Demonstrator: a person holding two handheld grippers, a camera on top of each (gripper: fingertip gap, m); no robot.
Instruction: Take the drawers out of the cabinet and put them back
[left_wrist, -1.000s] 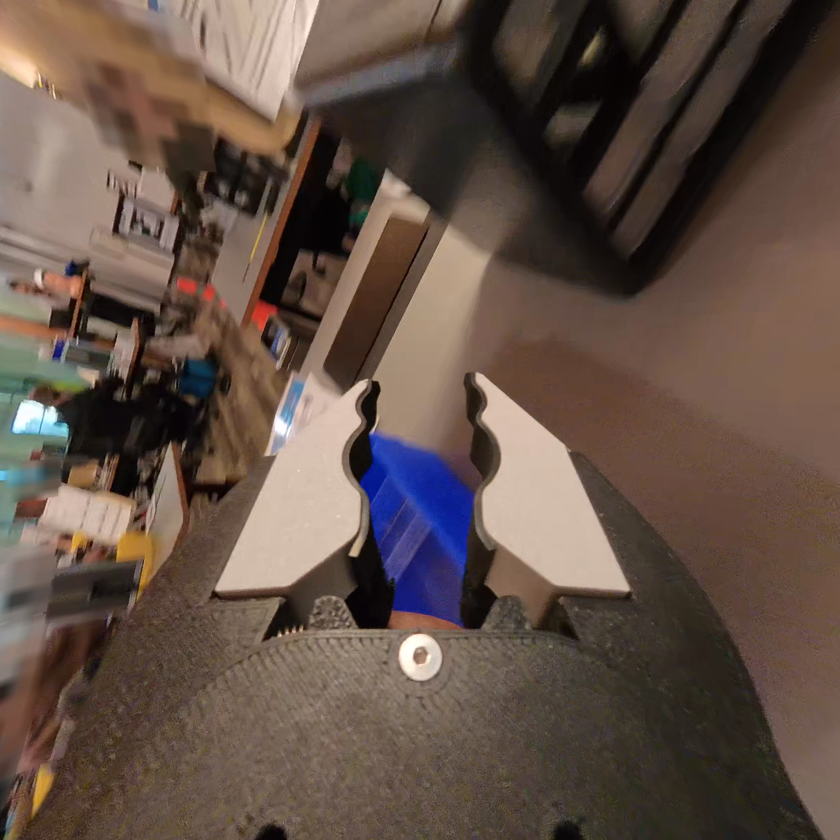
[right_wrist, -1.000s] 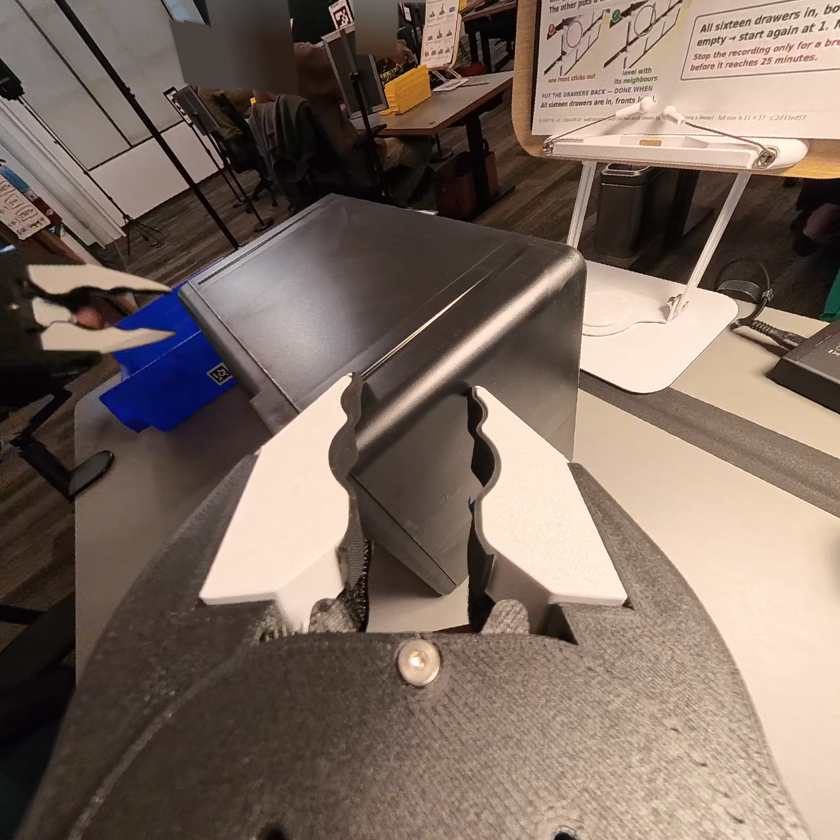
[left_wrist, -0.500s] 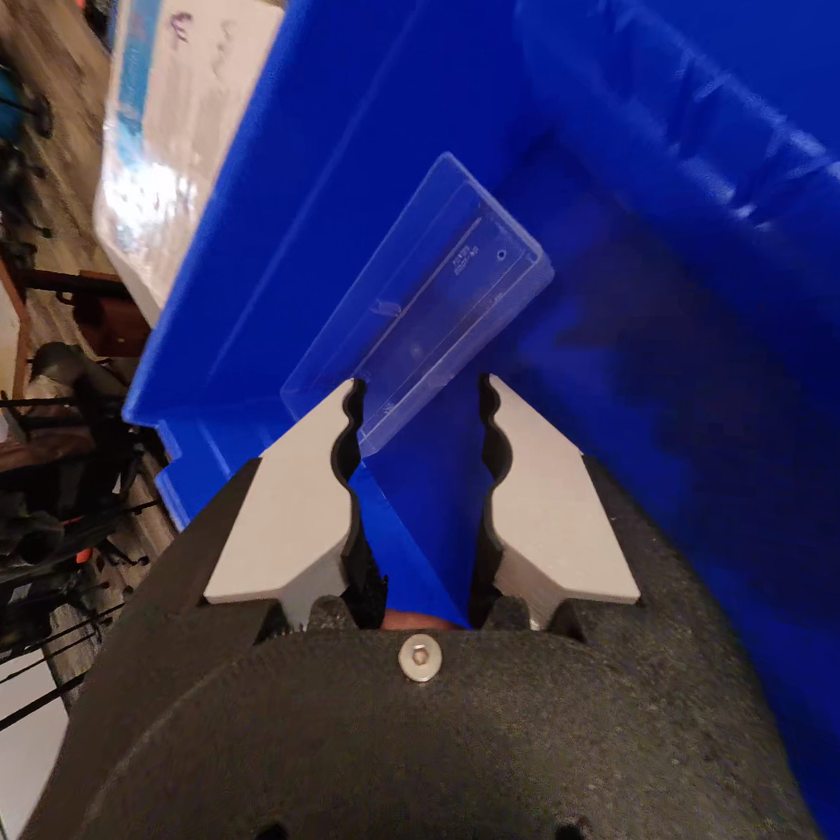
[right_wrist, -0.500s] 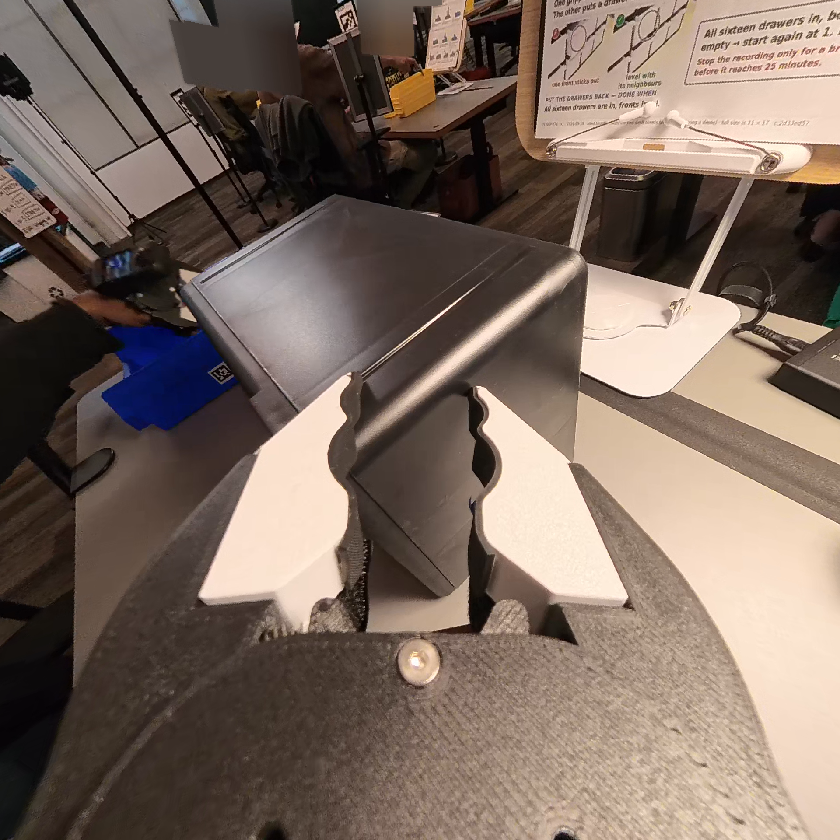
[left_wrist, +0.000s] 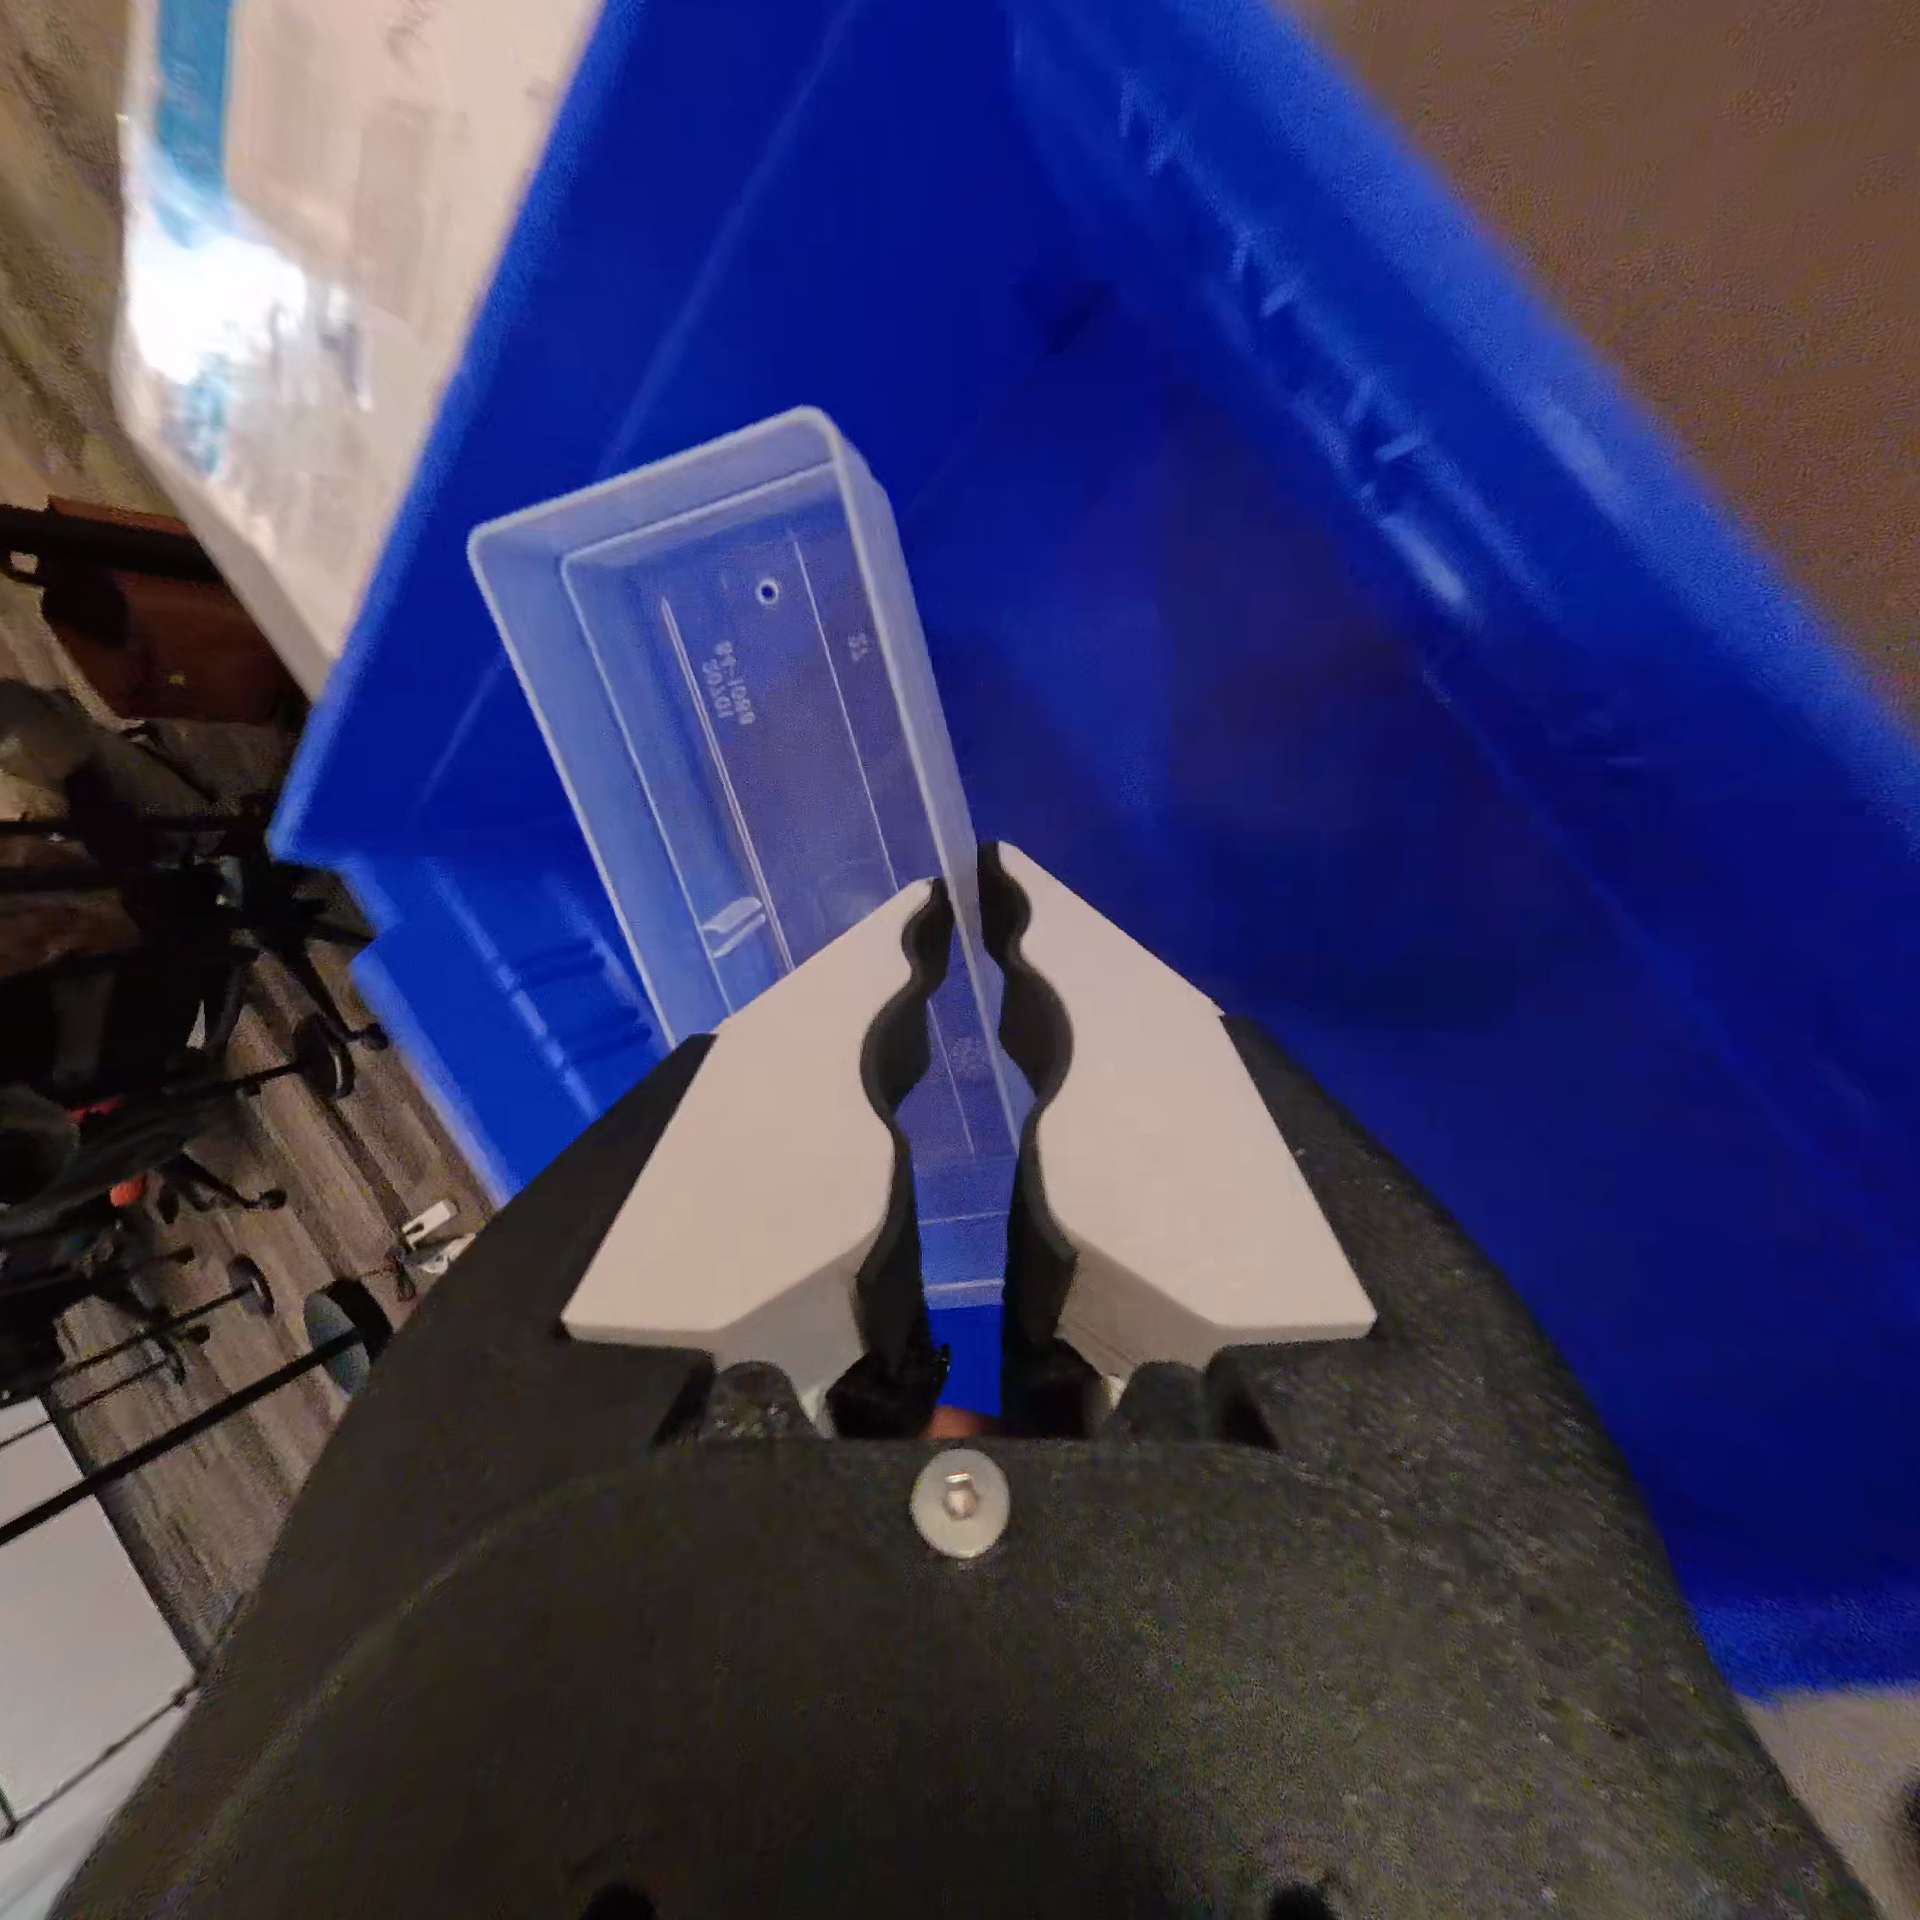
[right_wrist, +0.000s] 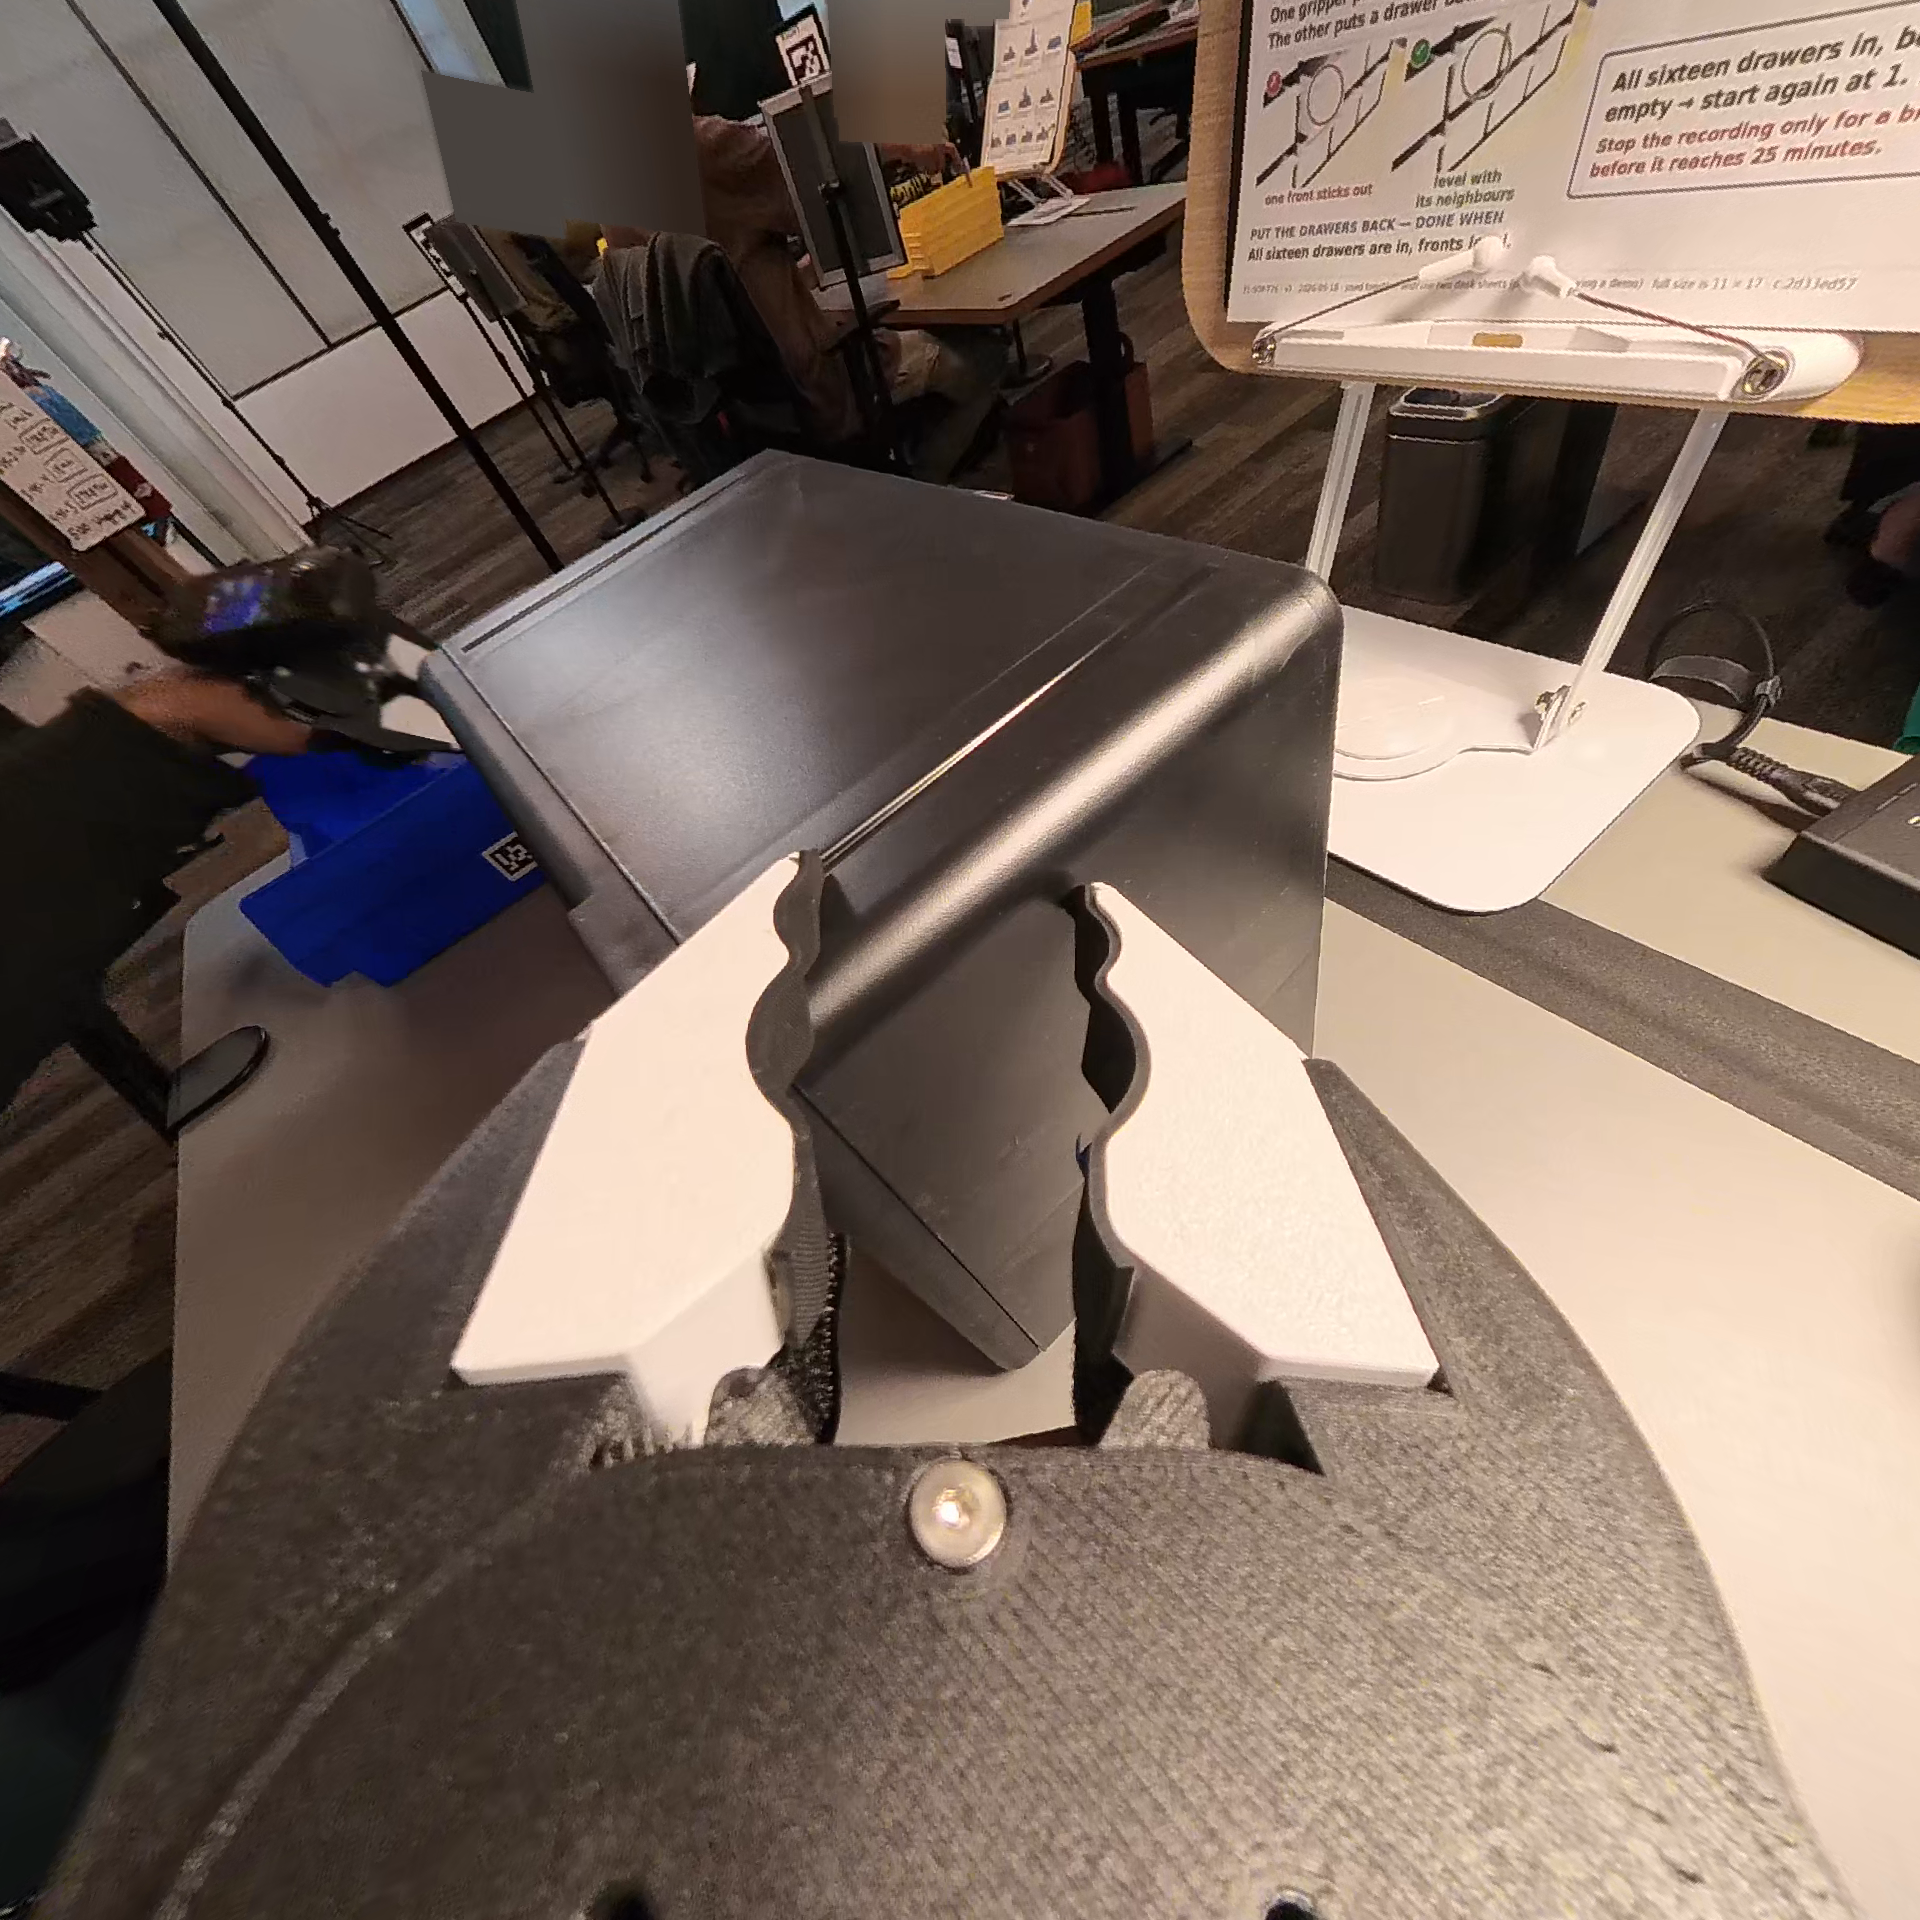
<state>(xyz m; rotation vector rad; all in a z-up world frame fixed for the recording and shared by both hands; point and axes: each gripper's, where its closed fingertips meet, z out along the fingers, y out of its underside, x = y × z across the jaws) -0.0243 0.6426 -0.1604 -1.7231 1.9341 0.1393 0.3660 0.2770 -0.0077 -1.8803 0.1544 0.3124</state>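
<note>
One clear plastic drawer (left_wrist: 727, 727) in blue bin (left_wrist: 1351, 623), side wall clamped between left gripper (left_wrist: 966, 883) fingers; right gripper (right_wrist: 945, 904) fingers apart, straddling black cabinet (right_wrist: 883, 707) corner.

Clear drawer (left_wrist: 727, 727), blue bin (left_wrist: 1247, 623), black cabinet (right_wrist: 883, 707), beige table (right_wrist: 1558, 1195), yellow tray (right_wrist: 951, 223)

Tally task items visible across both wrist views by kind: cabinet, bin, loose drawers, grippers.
Black cabinet: 1
Blue bin: 1
Clear drawer, lying in the bin, its side wall pinched by the left gripper: 1
Grippers, counting the right gripper: 2
Total: 5
</note>
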